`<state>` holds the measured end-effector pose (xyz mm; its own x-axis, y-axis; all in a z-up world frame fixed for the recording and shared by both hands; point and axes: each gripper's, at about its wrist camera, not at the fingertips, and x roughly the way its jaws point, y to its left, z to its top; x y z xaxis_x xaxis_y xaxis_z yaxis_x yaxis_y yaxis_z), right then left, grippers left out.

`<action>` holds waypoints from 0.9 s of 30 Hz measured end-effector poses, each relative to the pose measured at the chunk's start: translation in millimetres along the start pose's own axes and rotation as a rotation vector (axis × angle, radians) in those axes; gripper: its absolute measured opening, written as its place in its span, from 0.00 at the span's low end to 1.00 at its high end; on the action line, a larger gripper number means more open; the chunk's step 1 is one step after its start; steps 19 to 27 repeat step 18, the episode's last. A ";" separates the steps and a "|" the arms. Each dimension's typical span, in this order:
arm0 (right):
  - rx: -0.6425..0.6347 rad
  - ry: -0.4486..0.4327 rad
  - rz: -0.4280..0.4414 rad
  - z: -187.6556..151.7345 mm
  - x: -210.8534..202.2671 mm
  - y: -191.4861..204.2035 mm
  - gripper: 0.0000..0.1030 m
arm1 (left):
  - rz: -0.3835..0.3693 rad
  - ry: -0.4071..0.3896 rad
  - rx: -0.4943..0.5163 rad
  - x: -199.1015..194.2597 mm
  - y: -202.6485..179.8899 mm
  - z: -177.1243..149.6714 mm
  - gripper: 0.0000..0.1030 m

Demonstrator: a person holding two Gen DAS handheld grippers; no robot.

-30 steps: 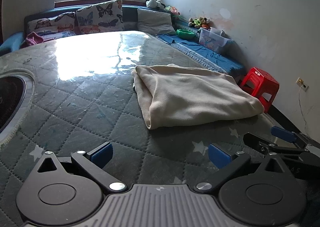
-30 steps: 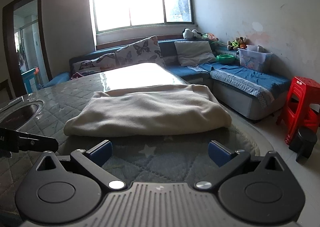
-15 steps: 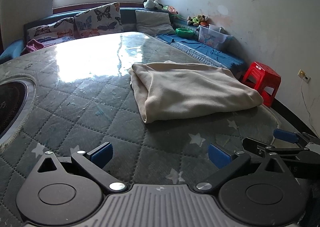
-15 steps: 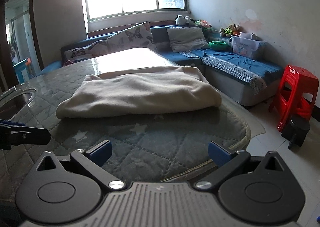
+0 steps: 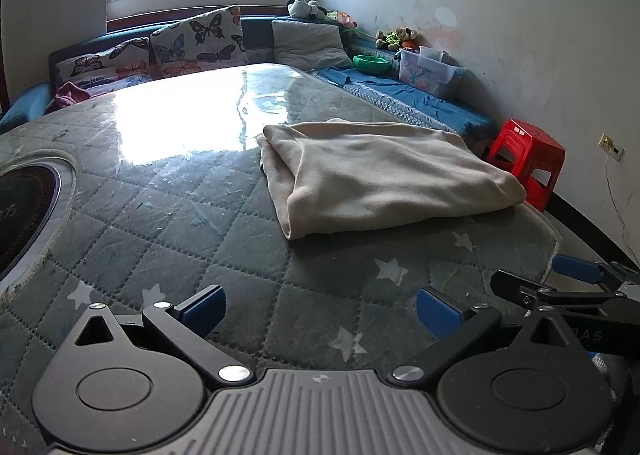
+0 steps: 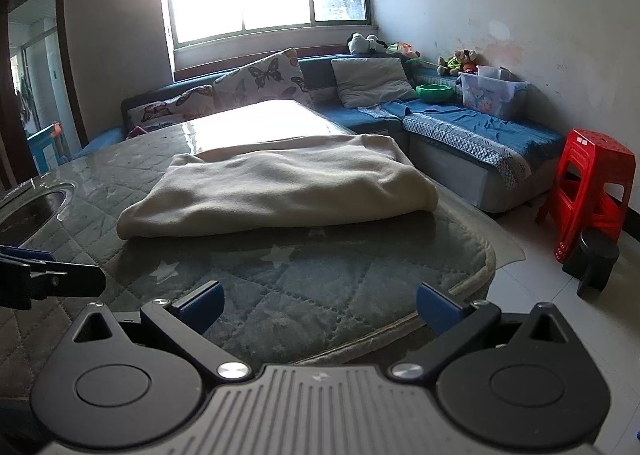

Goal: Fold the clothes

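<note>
both grippers, left gripper and right gripper, have backed away from the folded cloth, jaws released.

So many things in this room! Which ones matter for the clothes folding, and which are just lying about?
Part of the job:
- beige garment, folded on the quilted table
- left tongs, open
- right tongs, open

Just lying about:
- red stool
- butterfly cushions
- plastic box
- green bowl
- soft toys

Left gripper level, jaws spread wide and empty, right gripper beside it, likewise parted, holding nothing
</note>
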<state>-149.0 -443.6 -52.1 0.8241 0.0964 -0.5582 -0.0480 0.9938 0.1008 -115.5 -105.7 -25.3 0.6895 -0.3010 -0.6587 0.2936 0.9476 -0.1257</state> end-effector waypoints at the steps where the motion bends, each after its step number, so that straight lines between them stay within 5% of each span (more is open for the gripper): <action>1: 0.000 -0.001 0.000 -0.3 -0.6 0.3 1.00 | 0.000 0.000 0.002 -0.1 -0.6 -0.5 1.00; 27: -0.014 -0.034 0.006 -0.8 -13.6 4.6 1.00 | 0.001 -0.006 0.020 -7.1 -8.1 -4.5 1.00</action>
